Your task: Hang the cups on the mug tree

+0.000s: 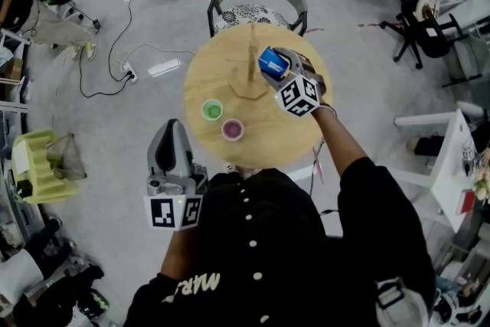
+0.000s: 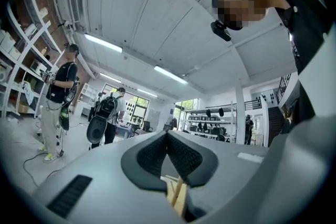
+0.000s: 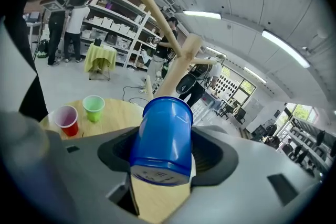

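Blue cup (image 3: 161,128) is clamped in my right gripper (image 3: 160,162), mouth facing the mug tree (image 3: 173,73) above the tabletop (image 1: 207,76). Left gripper (image 2: 168,157) hangs aside, jaws together, empty. Hanging step: next I slide the mouth over a peg (image 3: 190,45), seemingly the nearest, then release.

The blue cup (image 3: 161,136) sits tilted in the right tongs (image 3: 163,153), mouth toward the upright wooden mug tree (image 3: 181,55); green cup (image 1: 212,110) and seemingly red cup (image 1: 232,129) stand together on the worktop (image 1: 291,135).

Head view overhead, right gripper view share table (image 1: 205,76)
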A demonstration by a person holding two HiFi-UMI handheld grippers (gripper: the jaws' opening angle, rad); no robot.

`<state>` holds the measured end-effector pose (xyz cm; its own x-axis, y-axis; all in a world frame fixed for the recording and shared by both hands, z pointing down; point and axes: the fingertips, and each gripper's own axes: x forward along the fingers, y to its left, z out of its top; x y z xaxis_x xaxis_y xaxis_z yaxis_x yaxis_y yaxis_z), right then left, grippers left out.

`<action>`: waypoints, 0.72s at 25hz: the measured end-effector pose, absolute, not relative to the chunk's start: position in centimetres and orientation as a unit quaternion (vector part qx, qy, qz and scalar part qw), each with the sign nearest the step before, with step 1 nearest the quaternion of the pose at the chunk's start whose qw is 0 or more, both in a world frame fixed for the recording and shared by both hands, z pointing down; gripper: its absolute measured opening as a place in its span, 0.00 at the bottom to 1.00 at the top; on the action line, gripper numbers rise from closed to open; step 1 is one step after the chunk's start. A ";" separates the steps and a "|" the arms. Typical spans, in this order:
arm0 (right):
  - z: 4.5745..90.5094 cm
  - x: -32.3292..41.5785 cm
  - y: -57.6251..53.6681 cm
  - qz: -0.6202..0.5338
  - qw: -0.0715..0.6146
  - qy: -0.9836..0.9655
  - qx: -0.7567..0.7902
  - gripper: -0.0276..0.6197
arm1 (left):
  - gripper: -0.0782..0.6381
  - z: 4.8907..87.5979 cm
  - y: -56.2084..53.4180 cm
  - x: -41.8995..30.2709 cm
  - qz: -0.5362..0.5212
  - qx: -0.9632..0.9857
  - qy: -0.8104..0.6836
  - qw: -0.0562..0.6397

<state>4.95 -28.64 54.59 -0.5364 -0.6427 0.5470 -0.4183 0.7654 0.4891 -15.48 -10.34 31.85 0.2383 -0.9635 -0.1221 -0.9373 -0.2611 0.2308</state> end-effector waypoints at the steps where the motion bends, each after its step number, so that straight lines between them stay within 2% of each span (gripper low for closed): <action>1: 54.7 4.9 -28.7 -0.147 0.370 -0.866 0.303 0.50 | 0.10 31.9 -10.3 -15.5 -0.119 0.785 -0.606 0.054; 8: 56.1 5.1 -29.3 -0.149 0.406 -0.865 0.255 0.50 | 0.10 32.3 -10.2 -15.6 -0.115 0.783 -0.608 0.055; 15: 56.3 5.1 -29.3 -0.129 0.398 -0.875 0.242 0.50 | 0.10 32.5 -10.1 -15.1 -0.110 0.785 -0.608 0.052; 18: 56.3 5.0 -29.1 -0.121 0.390 -0.879 0.247 0.57 | 0.10 32.3 -10.1 -15.0 -0.110 0.784 -0.609 0.051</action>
